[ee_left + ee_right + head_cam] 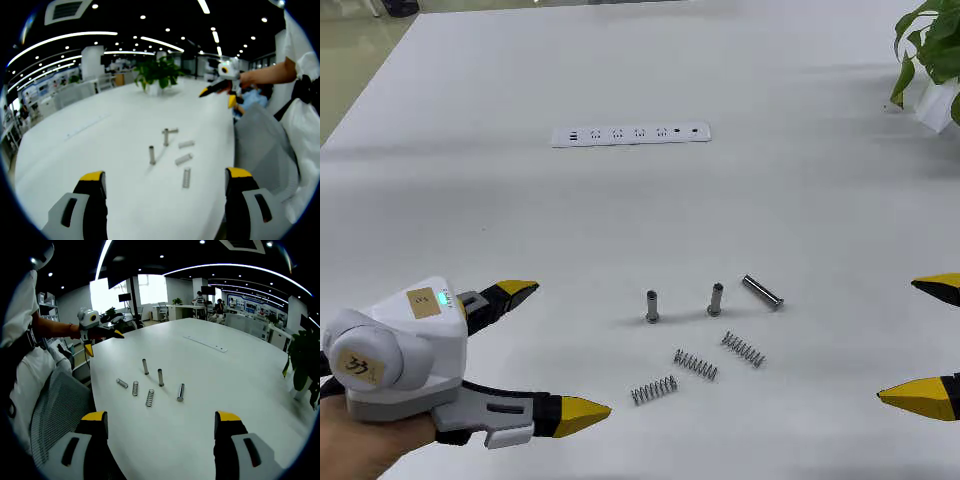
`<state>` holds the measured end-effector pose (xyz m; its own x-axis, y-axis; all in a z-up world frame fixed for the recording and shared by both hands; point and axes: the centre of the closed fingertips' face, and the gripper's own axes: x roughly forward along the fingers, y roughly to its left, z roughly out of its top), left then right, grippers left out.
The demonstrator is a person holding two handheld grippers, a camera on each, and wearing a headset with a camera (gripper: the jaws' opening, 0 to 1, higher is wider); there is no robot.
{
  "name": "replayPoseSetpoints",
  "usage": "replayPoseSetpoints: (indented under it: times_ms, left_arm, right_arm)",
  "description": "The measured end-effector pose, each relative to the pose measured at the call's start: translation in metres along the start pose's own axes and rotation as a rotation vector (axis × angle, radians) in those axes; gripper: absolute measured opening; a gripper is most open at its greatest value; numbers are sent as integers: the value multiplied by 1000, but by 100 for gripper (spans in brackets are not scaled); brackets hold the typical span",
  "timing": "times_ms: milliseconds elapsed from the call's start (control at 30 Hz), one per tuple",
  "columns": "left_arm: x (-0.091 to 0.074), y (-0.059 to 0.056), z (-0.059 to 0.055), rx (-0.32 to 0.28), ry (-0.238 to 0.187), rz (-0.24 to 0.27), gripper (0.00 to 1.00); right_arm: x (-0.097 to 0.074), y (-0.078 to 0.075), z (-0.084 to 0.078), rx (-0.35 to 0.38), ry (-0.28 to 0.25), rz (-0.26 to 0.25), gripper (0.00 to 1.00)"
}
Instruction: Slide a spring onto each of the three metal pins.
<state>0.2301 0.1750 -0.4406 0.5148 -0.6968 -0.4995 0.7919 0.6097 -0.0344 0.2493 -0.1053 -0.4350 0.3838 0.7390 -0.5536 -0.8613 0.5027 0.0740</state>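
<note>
Head view looks down on a wide white table (620,220), with a power strip (631,133) lying toward its far edge and a potted plant (930,50) by its right edge, far side. The left gripper (560,348) hovers over the near left corner, jaws spread wide and holding nothing. The right gripper (905,341) reaches in near the right edge, jaws likewise spread and empty. Between them, toward the near edge, sit the task's parts. The left pin (652,305) and the middle pin (716,298) stand upright on their heads, and the third pin (762,291) lies on its side just beside them. Just nearer lie the near spring (654,390), the centre spring (695,364) and the right spring (743,348), all loose, none on a pin.

The step in hand looks like the first pick. I judge it best to take a spring across its coils near one end, and lightly, since a hard pinch may crush it or shoot it away. Hold its bore in line with an upright pin and lower it straight, as a sideways nudge could topple the pin. The other gripper can steady the pin low down. The third pin likely wants standing up first.
</note>
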Motion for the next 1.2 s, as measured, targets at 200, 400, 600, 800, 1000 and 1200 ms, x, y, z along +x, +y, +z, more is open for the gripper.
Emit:
replayPoseSetpoints:
  times_ms: [200,400,600,800,1000,1200]
  left_arm:
    - [2,-1,-1,-9,9,-8,100]
    - [3,-1,-1,0,11,-12,100]
    - [4,-2,-2,-3,12,-17,100]
    - [5,-2,-3,-3,12,-21,100]
    - [6,-2,-2,-5,7,-24,100]
    - [6,-2,-2,-8,5,-26,100]
  right_arm:
    - [1,-1,4,-4,-5,3,89]
    - [1,-2,4,-6,-4,4,89]
    - [1,-3,4,-6,2,5,89]
    - [4,-4,6,-9,7,7,88]
    - [7,-8,11,-18,13,12,88]
    - [15,-12,17,-32,26,20,87]
